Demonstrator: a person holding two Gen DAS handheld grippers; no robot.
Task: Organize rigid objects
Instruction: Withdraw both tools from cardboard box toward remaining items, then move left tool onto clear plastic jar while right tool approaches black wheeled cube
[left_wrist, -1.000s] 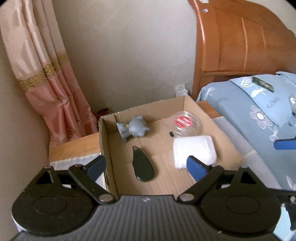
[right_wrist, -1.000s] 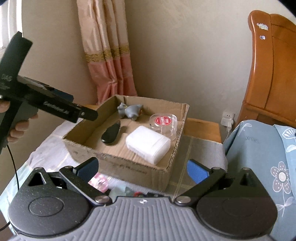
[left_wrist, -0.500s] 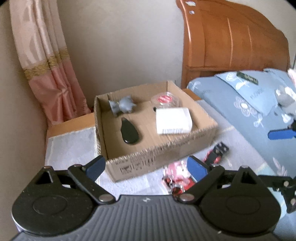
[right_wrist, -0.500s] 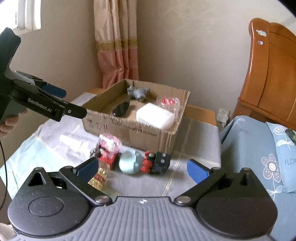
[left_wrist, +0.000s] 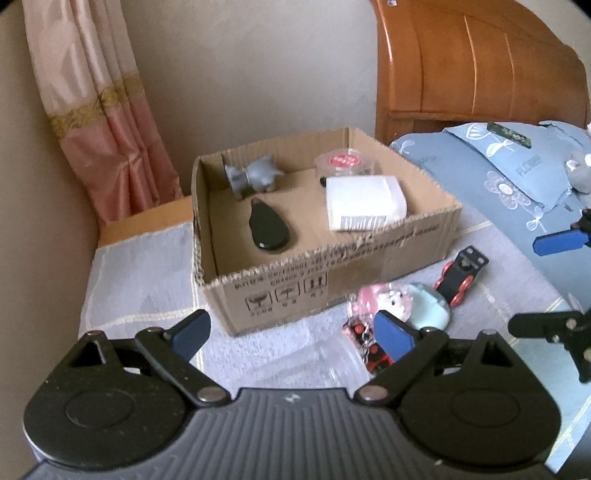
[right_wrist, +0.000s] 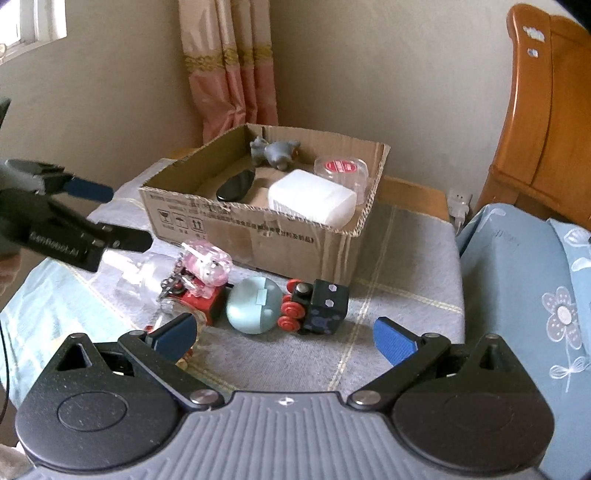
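Your left gripper (left_wrist: 291, 330) is spread wide with nothing between its pads; your right gripper (right_wrist: 284, 332) is equally wide and empty. Both hang above the cloth-covered table (right_wrist: 402, 266), short of the cardboard box (left_wrist: 332, 266).

Inside the box: a grey animal figure (left_wrist: 255, 175), a black oval piece (left_wrist: 267, 227), a white case (left_wrist: 364, 203) and a clear round tub with a red label (left_wrist: 343, 164).

Your left view looks down into the box floor; the loose pile is partly cut off by its own right finger. Your right view lays that pile out plainly: pink toy (right_wrist: 207, 264), clear bottle (right_wrist: 147, 275), pale blue round case (right_wrist: 255, 304), and a black block with red wheels (right_wrist: 317, 306), all clustered just in front of the box's near wall.

Bare cloth lies right of the pile up to the table edge, with the blue bedding (right_wrist: 517, 295) beyond. Bare box floor shows between the black piece and the near wall.
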